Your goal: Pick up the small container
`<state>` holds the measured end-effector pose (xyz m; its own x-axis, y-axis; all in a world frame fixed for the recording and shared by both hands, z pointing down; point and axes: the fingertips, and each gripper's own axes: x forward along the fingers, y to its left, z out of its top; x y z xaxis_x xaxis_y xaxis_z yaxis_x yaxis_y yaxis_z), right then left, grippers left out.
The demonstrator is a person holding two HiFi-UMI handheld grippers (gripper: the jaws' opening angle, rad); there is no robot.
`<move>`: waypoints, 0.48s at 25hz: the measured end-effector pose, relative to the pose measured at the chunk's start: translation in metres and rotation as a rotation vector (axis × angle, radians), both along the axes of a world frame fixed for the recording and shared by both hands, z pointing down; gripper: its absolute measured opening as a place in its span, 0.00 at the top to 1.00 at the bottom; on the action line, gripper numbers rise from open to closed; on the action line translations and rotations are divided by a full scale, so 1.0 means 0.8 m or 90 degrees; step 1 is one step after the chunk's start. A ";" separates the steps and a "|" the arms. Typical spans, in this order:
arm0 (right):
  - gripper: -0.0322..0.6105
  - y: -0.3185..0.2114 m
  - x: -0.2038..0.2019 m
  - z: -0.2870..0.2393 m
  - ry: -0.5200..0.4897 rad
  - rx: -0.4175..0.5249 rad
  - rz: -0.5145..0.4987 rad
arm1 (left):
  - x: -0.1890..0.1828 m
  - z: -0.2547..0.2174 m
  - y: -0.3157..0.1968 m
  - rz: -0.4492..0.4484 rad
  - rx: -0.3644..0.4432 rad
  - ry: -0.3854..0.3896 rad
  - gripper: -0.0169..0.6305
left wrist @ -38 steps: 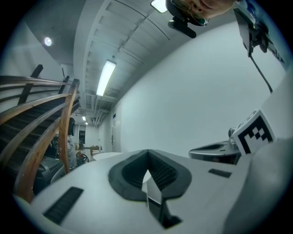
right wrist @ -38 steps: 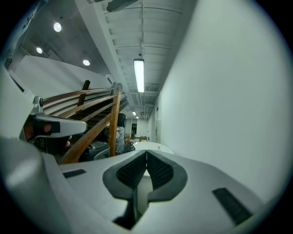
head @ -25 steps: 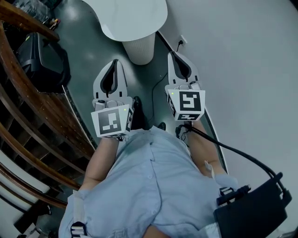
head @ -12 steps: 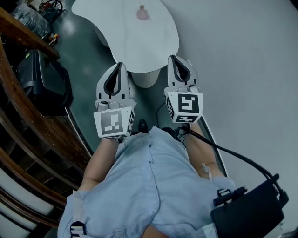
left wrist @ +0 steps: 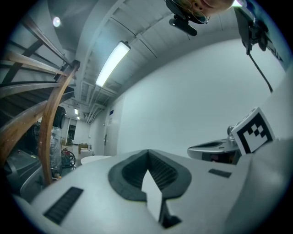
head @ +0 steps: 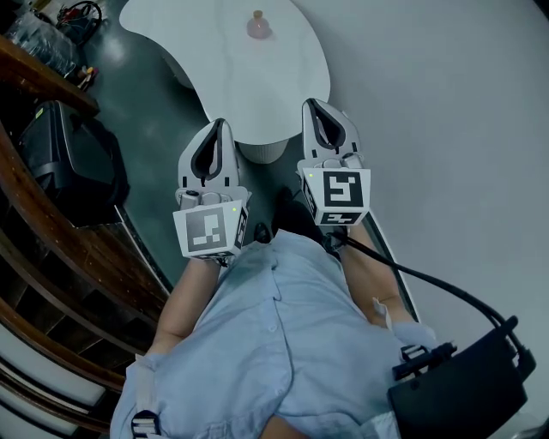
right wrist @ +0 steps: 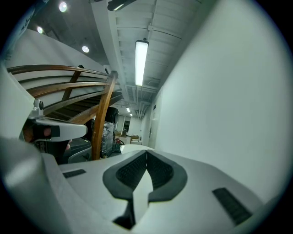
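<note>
A small pink container [head: 256, 25] stands near the far side of a white rounded table [head: 214, 51] in the head view. My left gripper [head: 216, 125] and right gripper [head: 310, 106] are held side by side near the table's near edge, well short of the container. Both have their jaws pressed together with nothing between them. The left gripper view shows its shut jaws [left wrist: 148, 153] pointing into the room, with a thin strip of the table [left wrist: 94, 159] far off. In the right gripper view the shut jaws [right wrist: 146, 153] face the same way; the container cannot be made out in either.
A curved wooden stair railing [head: 51, 257] runs along the left. A black case [head: 73, 163] sits on the dark floor beside it. A white wall [head: 446, 129] fills the right side. A black cable [head: 429, 283] trails from the right gripper to a black box [head: 463, 390].
The head view has tilted up and forward, bringing the table top and the pink container into sight. Both grippers stayed shut and now sit closer to the table's near edge.
</note>
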<state>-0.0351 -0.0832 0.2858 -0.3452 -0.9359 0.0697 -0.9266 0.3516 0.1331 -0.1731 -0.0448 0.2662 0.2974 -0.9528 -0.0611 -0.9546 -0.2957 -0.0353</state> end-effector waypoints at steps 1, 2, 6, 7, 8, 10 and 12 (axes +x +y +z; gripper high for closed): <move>0.95 -0.002 -0.003 -0.001 0.002 0.001 0.000 | -0.003 0.000 -0.002 0.000 -0.001 0.001 0.97; 0.95 -0.005 -0.006 -0.001 0.003 0.001 0.000 | -0.007 0.000 -0.005 -0.001 -0.003 0.001 0.97; 0.95 -0.032 -0.003 0.007 0.003 -0.005 0.000 | -0.006 0.009 -0.036 -0.007 -0.015 -0.004 0.97; 0.95 -0.046 0.004 0.013 0.000 -0.009 0.000 | 0.000 0.013 -0.051 -0.009 -0.019 -0.009 0.98; 0.95 -0.061 0.012 0.019 -0.004 -0.013 0.000 | 0.007 0.018 -0.067 -0.010 -0.023 -0.015 0.98; 0.95 -0.091 0.025 0.030 -0.012 -0.020 -0.001 | 0.020 0.025 -0.096 -0.011 -0.028 -0.026 0.98; 0.95 -0.120 0.033 0.036 -0.024 -0.026 -0.003 | 0.030 0.028 -0.123 -0.011 -0.034 -0.036 0.97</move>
